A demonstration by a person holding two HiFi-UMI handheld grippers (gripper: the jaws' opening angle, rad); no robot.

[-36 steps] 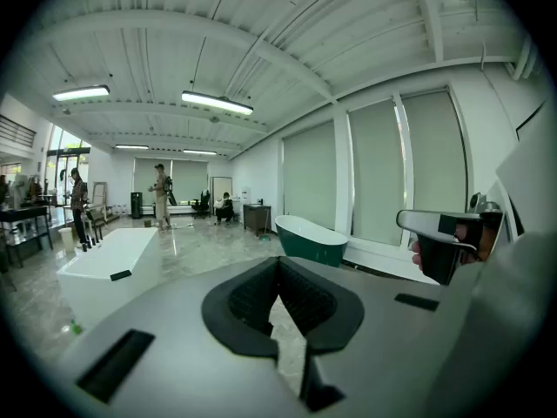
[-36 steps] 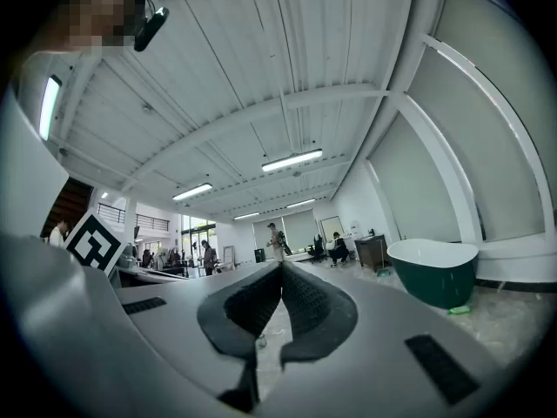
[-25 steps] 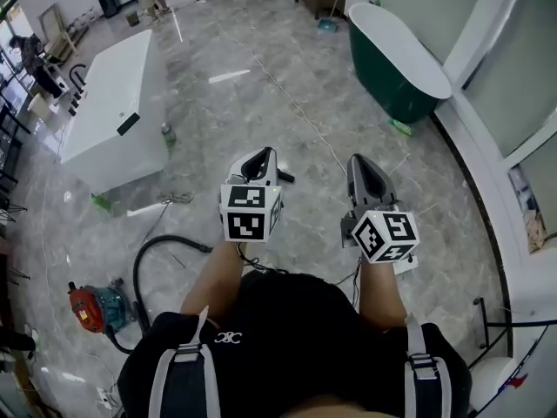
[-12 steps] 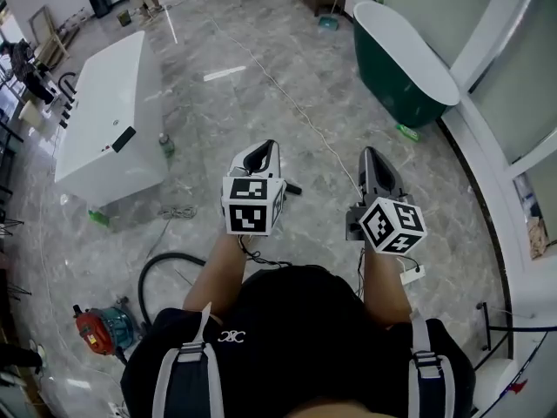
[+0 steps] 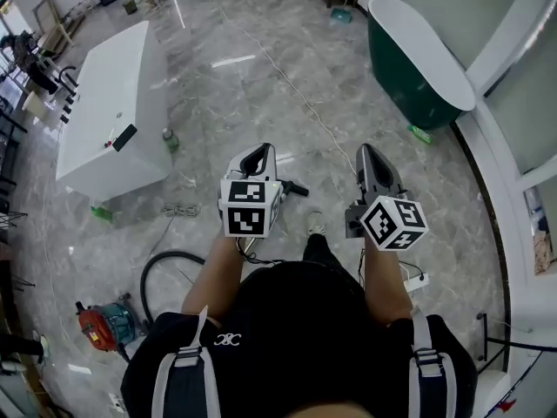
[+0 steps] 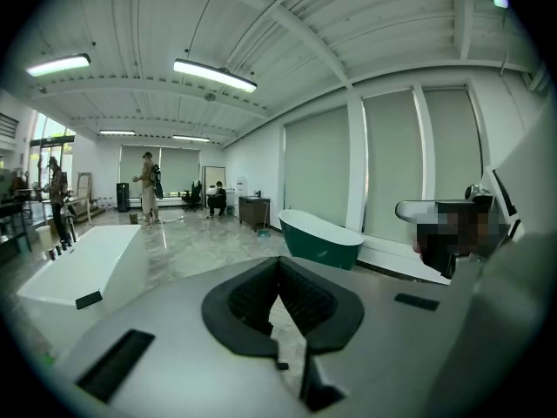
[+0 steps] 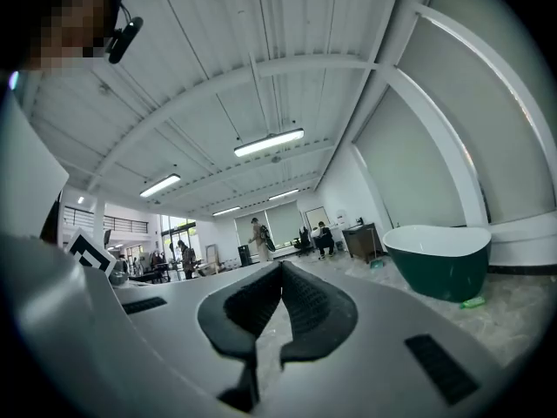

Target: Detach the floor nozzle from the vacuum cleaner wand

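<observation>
Your left gripper (image 5: pixel 259 153) and right gripper (image 5: pixel 366 152) sit side by side with a clear gap between them, both to the right of the white tub (image 5: pixel 104 120) and above the marble floor (image 5: pixel 209 120). Both forearms reach straight out from your chest, the left forearm (image 5: pixel 216 277) nearer the white tub and the right forearm (image 5: pixel 383 281) farther from it. Each gripper points away from you, so the left cube (image 5: pixel 251 207) and right cube (image 5: pixel 393 223) are the parts closest to your body. One shoe (image 5: pixel 315 225) shows on the floor between your forearms. Your left gripper tips a little toward the floor, and its view takes in the white tub low on the left. Your right gripper sits flatter, and its view is mostly ceiling. In both gripper views the black pads meet at their tips and only floor shows through the slot beneath, so both jaws are clenched on nothing. The green tub (image 5: pixel 416 59) stands well to the right of the white tub, beyond your right gripper. The vacuum (image 5: pixel 98 325) lies on the floor on the near side of the white tub, well apart from it and down beside your left arm. Its black hose (image 5: pixel 150 273) curls up toward your left forearm. Nozzle and wand are too small to make out there, and neither gripper is near the vacuum.
</observation>
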